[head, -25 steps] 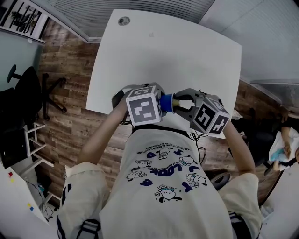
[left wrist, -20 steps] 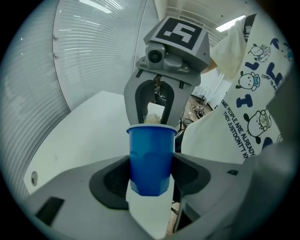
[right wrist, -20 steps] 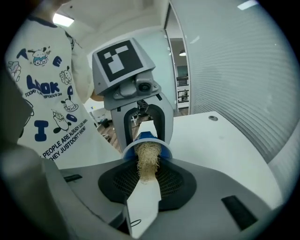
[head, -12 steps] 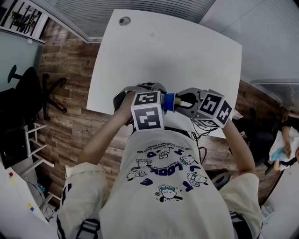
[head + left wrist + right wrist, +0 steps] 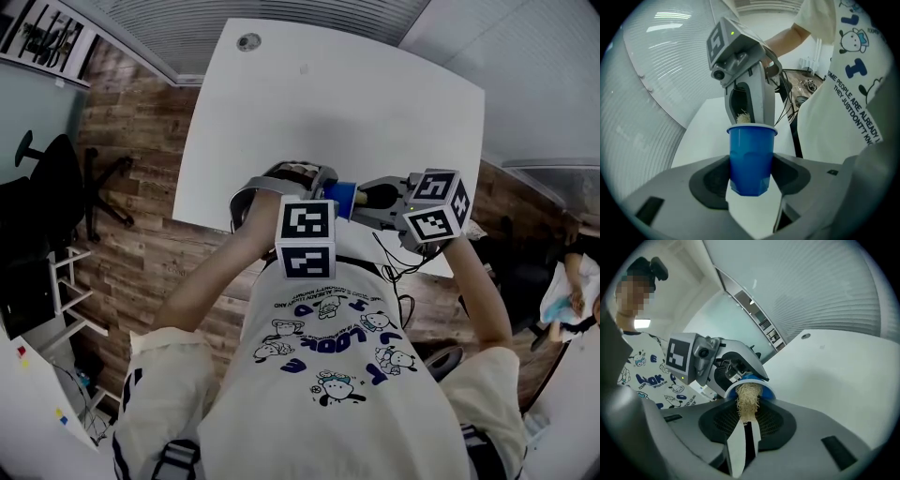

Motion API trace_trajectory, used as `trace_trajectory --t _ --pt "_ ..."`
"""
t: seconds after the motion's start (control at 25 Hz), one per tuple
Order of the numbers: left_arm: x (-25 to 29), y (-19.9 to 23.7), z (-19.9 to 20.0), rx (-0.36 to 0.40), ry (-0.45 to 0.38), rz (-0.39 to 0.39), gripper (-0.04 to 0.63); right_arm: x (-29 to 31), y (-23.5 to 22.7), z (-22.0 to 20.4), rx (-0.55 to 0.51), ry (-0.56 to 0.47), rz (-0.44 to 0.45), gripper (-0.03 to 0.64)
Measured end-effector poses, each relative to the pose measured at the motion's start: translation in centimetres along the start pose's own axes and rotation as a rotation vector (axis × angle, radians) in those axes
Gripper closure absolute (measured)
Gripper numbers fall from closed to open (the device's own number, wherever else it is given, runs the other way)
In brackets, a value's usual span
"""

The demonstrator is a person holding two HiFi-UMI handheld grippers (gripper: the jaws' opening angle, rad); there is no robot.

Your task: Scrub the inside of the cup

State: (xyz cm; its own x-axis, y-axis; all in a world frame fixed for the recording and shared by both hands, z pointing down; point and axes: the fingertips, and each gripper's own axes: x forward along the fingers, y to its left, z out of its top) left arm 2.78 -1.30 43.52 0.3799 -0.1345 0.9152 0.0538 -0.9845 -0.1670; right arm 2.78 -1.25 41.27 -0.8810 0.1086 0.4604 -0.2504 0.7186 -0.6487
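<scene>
Lettering shows on the person's white shirt [image 5: 328, 375]: blue "LOOK" among cartoon dogs in the head view, and "PEOPLE ARE ALREADY" in the left gripper view. The rest is too bent to read. Each gripper's cube carries black-and-white square markers, no words.

The left gripper [image 5: 750, 183] is clamped on the lower body of the blue cup [image 5: 750, 157], one jaw on each side. In the head view the cup lies sideways, with its mouth towards the right gripper [image 5: 747, 423]. That gripper comes in from the person's right and pinches a pale fibrous scrubber [image 5: 747, 401], whose far end is at the cup's mouth. Both forearms bend inward, so the grippers meet close in front of the chest.

They hang over the near edge of the white bench [image 5: 375, 103], whose top stretches away to its far edge, with a small round fitting [image 5: 248, 41] near the far left corner. Wooden floor [image 5: 131, 234] runs along both sides, and a black chair [image 5: 52, 178] stands well off to the left.
</scene>
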Motion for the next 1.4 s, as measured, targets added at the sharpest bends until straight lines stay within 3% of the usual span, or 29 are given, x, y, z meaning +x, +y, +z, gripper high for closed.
trace_trajectory --t 0.16,0.56,1.12,1.4 --pt "0.2 0.5 0.2 0.087 0.045 0.081 0.302 -0.4 -0.4 0.1 0.065 -0.043 0.019 0.515" --pt "0.0 2.0 0.6 0.211 0.106 0.237 0.299 -1.2 -1.0 0.7 0.222 -0.147 0.057 0.517" --pt "-0.2 3.3 1.4 0.271 0.093 0.418 0.298 -1.7 -1.6 1.3 0.326 -0.224 0.087 0.518" --pt "-0.1 3.2 1.6 0.281 0.077 0.417 0.298 -1.7 -1.6 1.3 0.431 -0.250 0.138 0.518"
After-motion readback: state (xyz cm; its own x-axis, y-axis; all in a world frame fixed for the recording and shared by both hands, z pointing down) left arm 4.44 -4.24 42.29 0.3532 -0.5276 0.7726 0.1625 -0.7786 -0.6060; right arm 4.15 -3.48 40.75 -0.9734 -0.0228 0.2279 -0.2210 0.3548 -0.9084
